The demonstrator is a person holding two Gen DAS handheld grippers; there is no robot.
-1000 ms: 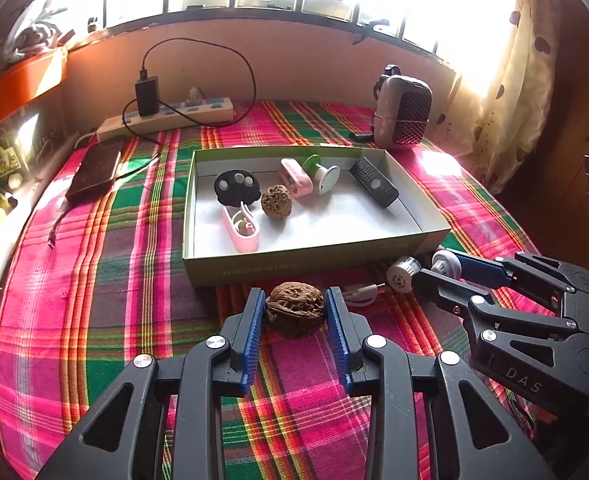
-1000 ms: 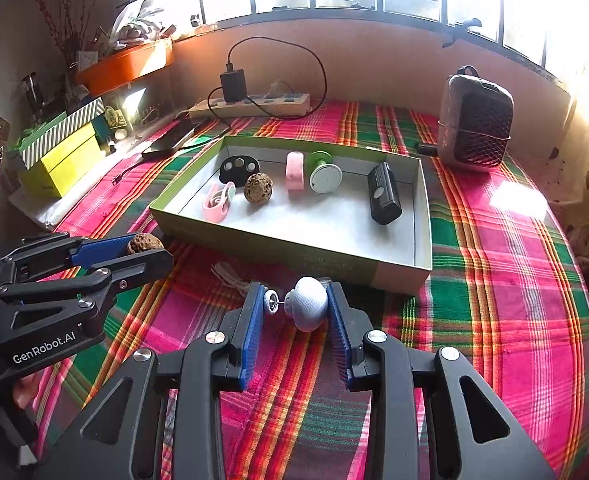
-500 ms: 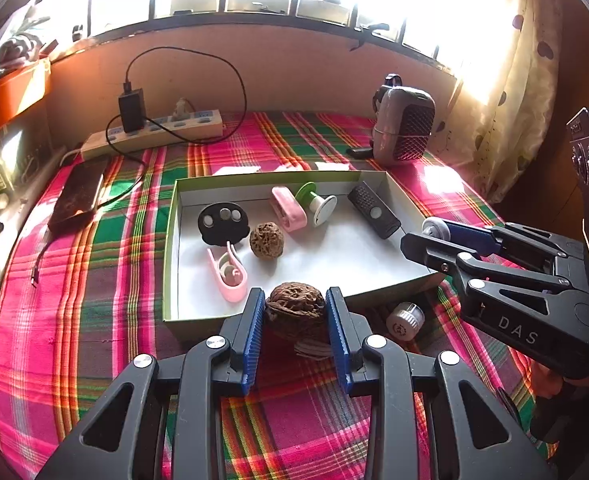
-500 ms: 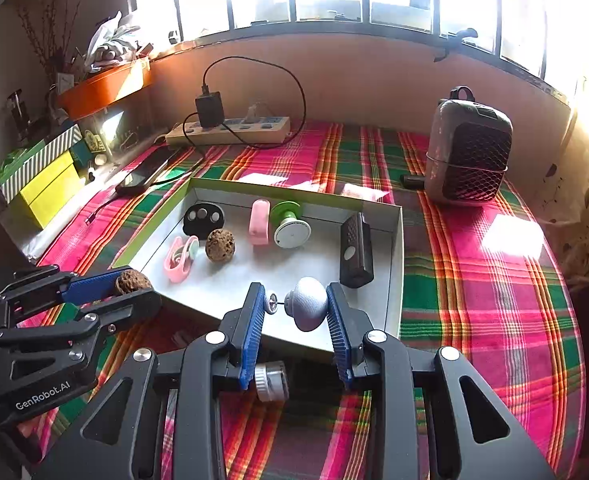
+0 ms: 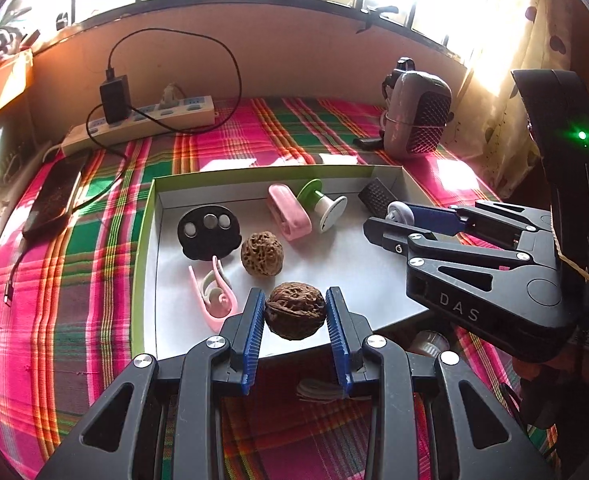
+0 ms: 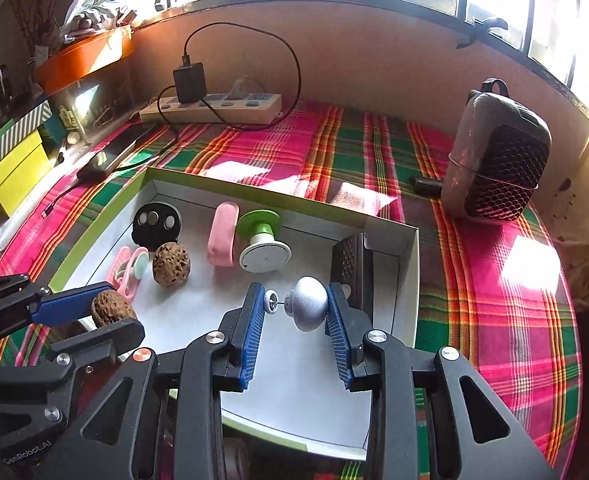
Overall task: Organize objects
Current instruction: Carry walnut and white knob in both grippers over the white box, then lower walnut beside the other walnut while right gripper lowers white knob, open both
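Walnuts are hard and bumpy, so I think the dark walnut point(image 5: 295, 311) in my left gripper point(image 5: 295, 314) will not squash. It looks light, and it is round, so it could roll when I let it go. The blue pads point(image 5: 254, 320) press on its two sides, right at the fat middle, and that looks like the best place to hold it. It hangs just over the near edge of the box point(image 5: 144, 248), above the white floor. My right gripper point(image 6: 296, 312) is clamped on a small grey knob point(image 6: 308, 309) with a thin pin and a little wheel on one end. The knob looks smooth, so it may slip, and I guess the thin pin could bend, so I would hold the fat round part, as I do now. It hangs over the right side of the box, near the black remote point(image 6: 350, 268). Inside the box lie a second walnut point(image 5: 261, 254), a pink clip point(image 5: 214, 296), a black disc point(image 5: 208, 232), a pink case point(image 5: 288, 212) and a green and white spool point(image 5: 322, 204). I think I should set both things down low on bare white floor.
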